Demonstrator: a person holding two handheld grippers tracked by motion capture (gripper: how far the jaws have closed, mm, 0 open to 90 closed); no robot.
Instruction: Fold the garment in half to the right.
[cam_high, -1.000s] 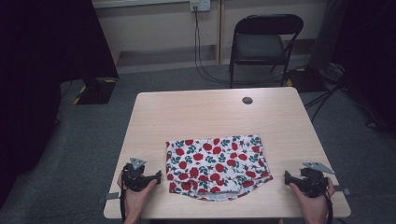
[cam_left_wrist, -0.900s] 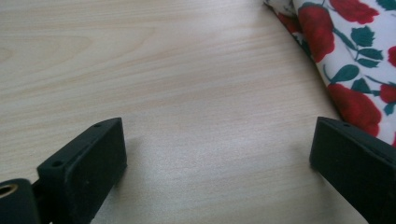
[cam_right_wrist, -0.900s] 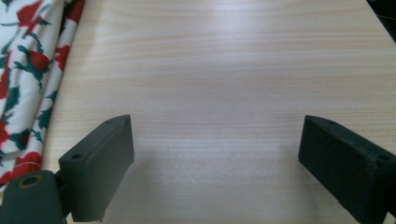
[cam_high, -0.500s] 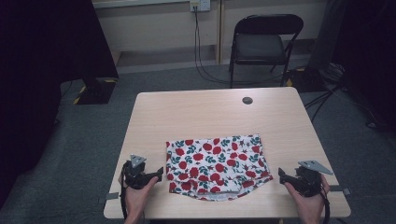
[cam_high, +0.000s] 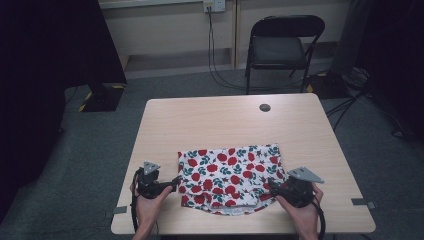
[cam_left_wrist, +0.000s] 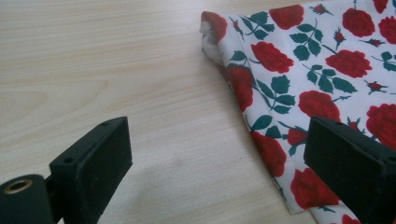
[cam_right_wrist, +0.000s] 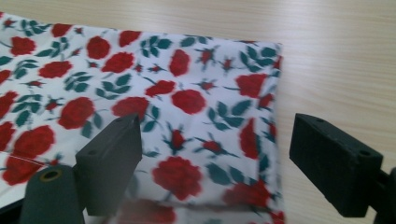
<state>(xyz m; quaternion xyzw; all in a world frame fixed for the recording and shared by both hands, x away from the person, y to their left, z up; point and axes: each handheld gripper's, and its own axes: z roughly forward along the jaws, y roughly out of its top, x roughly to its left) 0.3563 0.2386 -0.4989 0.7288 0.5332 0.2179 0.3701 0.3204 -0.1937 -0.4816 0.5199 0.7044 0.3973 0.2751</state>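
A folded white cloth printed with red roses and green leaves (cam_high: 227, 175) lies flat on the near half of the wooden table (cam_high: 215, 120). My left gripper (cam_high: 175, 184) is open at the cloth's left edge, low over the table; in the left gripper view the cloth (cam_left_wrist: 317, 84) reaches under its right jaw, and bare wood lies between the jaws. My right gripper (cam_high: 270, 187) is open at the cloth's near right corner. In the right gripper view the cloth (cam_right_wrist: 154, 102) and its right edge lie between the jaws.
A small dark round cap (cam_high: 265, 107) sits in the tabletop near the far edge. A black folding chair (cam_high: 280, 47) stands beyond the table, with cables on the grey carpet. Dark curtains hang at the left and right. Tape marks (cam_high: 361, 202) sit on the table's near corners.
Both hands have moved inward toward the cloth. The right gripper has come from the table's right edge to the cloth's near right corner; the left has closed the gap to the left edge.
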